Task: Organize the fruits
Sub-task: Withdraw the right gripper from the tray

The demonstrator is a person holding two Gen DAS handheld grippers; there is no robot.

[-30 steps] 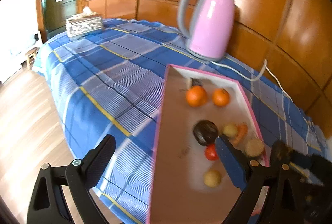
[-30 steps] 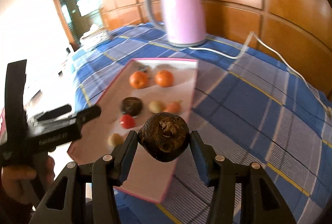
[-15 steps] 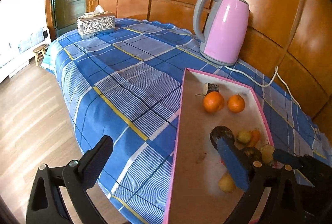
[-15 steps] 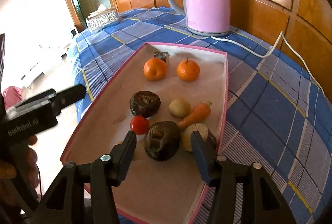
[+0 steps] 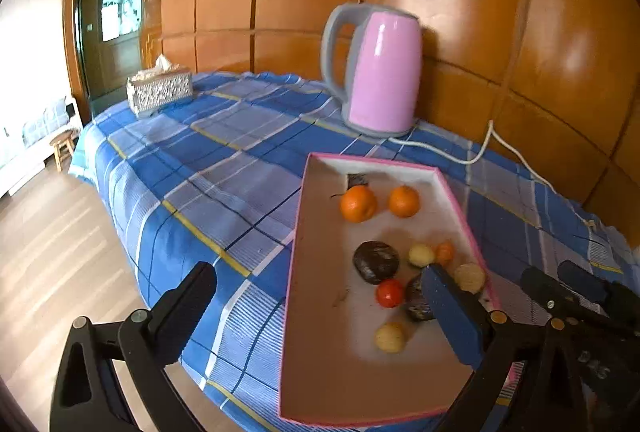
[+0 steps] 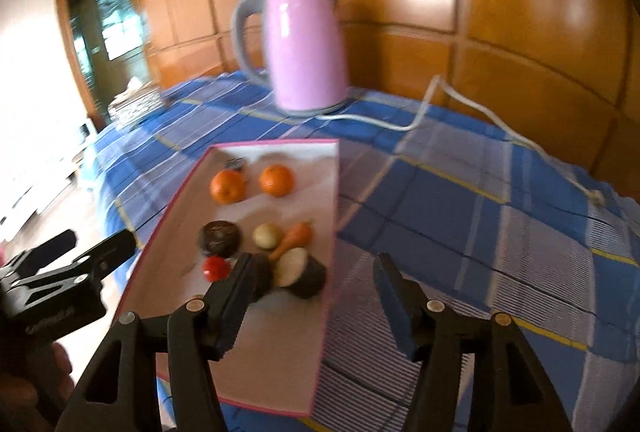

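Right wrist view: right gripper [image 6: 316, 296] jaws opening, empty; dark wrinkled round fruit [image 6: 262, 274] lies in the pink-rimmed shallow tray [image 6: 334, 200], behind the left finger. Left gripper [image 5: 320, 300] gapes wide, empty (tray edge between its fingers).

Both sets of tongs are matte black plastic. The left tongs [image 5: 318, 308] have triangular cut-outs in their arms, silver rivets at the pivots, and flat fingers [image 5: 452, 316] faced with a dark blue, grainy pad. The right tongs [image 6: 314, 298] match: black open-frame arms, small round metal rivets, blue-lined pads [image 6: 394, 302]. From the right wrist camera, faint white lettering runs along the left tool's black body.
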